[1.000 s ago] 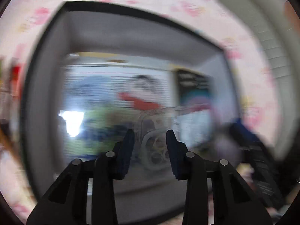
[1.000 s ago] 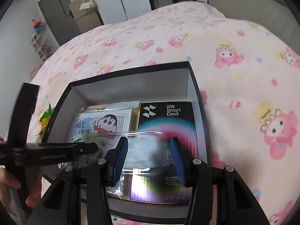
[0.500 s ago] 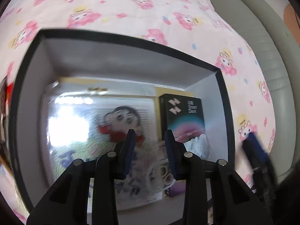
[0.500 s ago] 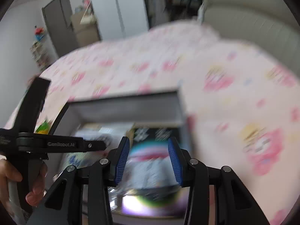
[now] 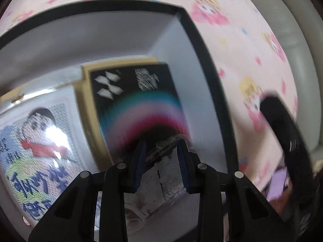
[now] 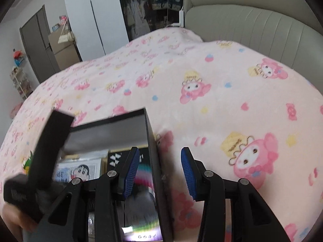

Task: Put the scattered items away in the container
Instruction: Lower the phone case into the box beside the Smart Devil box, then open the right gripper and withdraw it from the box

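We are holding left gripper (image 5: 161,153) over black-rimmed box (image 5: 203,46) on pink blanket (image 6: 201,80), jaws pinching clear plastic packet (image 5: 167,149) by top edge, rest dangling over black rainbow carton (image 5: 141,104) lying inside; packet looking light, floppy, slippery, so gripping edge suits; right gripper (image 6: 159,171) straddling box wall, jaws spread, holding nothing

Right gripper (image 6: 159,171) astride box (image 6: 150,133) wall
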`<state>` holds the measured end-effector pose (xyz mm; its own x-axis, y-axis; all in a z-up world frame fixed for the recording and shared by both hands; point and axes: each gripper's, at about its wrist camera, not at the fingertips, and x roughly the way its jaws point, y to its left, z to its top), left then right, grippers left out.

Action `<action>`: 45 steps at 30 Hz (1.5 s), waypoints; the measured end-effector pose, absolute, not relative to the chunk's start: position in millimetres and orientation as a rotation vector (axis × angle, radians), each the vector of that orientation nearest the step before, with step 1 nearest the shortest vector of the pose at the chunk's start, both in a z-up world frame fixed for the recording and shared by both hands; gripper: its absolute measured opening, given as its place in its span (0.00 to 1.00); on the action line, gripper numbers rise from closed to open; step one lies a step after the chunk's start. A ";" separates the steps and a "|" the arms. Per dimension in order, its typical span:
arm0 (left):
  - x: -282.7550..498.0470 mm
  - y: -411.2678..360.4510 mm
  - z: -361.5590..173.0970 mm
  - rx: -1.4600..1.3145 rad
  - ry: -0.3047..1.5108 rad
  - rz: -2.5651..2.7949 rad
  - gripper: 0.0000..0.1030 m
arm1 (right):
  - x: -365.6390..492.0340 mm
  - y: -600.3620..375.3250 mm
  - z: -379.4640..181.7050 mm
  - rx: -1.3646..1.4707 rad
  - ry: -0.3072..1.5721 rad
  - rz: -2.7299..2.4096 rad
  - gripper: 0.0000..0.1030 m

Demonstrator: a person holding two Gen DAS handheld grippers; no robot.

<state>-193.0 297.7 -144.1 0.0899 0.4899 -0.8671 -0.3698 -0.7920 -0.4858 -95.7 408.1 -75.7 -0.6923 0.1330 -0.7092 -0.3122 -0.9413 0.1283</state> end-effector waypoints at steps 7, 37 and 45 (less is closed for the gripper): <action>-185.4 220.7 -116.7 -1.725 -0.247 1.945 0.30 | -98.1 407.4 -80.6 -1.168 0.462 2.710 0.38; -152.5 179.8 -133.8 -1.713 -0.254 2.004 0.37 | -115.6 371.0 -112.6 -1.537 0.522 2.789 0.38; -114.7 144.6 -90.8 -1.515 -0.286 2.123 0.42 | -90.1 347.7 -85.8 -1.396 0.368 2.791 0.39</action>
